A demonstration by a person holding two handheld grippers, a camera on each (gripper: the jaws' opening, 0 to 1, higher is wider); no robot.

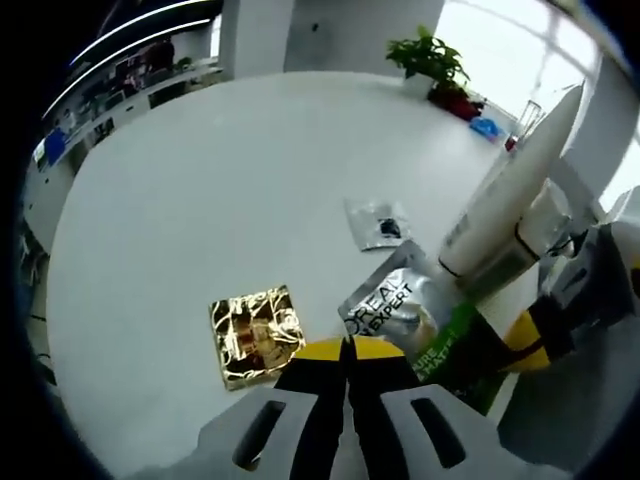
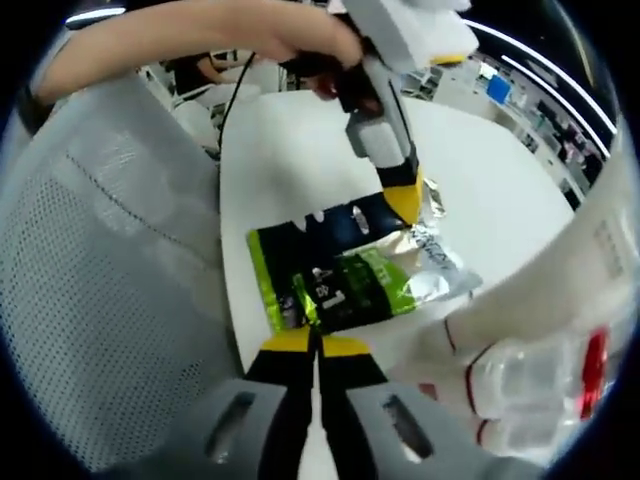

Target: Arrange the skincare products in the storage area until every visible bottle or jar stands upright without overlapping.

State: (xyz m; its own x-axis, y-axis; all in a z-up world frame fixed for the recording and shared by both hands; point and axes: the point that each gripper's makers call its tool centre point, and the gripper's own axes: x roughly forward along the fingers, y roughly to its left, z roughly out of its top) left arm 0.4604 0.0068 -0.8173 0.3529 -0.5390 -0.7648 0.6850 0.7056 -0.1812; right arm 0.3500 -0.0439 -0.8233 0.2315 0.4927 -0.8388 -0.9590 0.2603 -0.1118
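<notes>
On the white worktop (image 1: 220, 190) lie a gold sachet (image 1: 256, 335) at 7 o'clock and a green-and-silver packet (image 2: 345, 280). Left gripper (image 1: 346, 352) fingers pressed together, empty; right gripper (image 2: 316, 345) likewise. A white tube (image 1: 515, 185) stands at 3 o'clock.

Bright daylight floods the left gripper view from the windows (image 1: 500, 40) at upper right, blown out to pure white. The white table (image 1: 220, 200) glows evenly, shadows soft and faint. The gold foil packet (image 1: 256, 335) throws sharp glints; the silver sachet (image 1: 385, 305) shines too. Straight edges bow hard toward the rim. In the right gripper view, ceiling light strips (image 2: 560, 75) curve overhead, and the clear bottle (image 2: 530, 385) up close is smeared and out of focus. The green pouch (image 2: 340, 285) reads a little soft, its print blurred.
</notes>
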